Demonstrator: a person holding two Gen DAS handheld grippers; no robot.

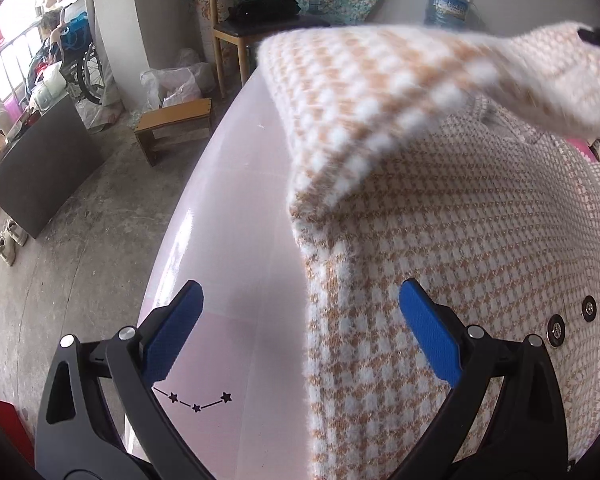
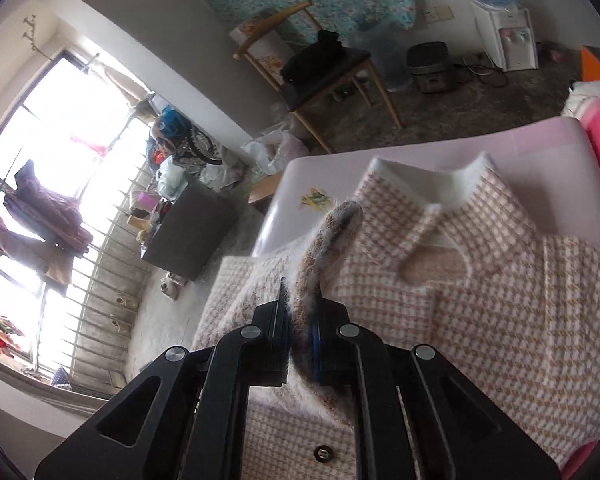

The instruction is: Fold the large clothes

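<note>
Nearest my left wrist camera, the left gripper (image 1: 300,336) hangs released, its blue pads (image 1: 430,336) spread wide either side of the near edge of the houndstooth cardigan (image 1: 480,240), gripping nothing; I judge I have it parked there to pin or take that edge next. The cardigan lies spread on the pink table (image 1: 236,208), snap buttons (image 1: 556,330) facing up. My right gripper (image 2: 300,320) is clenched on the sleeve (image 2: 328,248), a fuzzy ridge of cloth standing up between its closed jaws. In the left view that sleeve (image 1: 380,88) hangs lifted and motion-blurred above the garment's body, apparently being carried across it to make the fold. Beyond the pinched cloth lie the white-trimmed collar (image 2: 432,184) toward the table's far edge and a sticker (image 2: 316,200) on the bare tabletop. Farther back stand a wooden chair (image 2: 324,76) bearing a black bundle, and a water dispenser (image 2: 504,36) against the wall.
</note>
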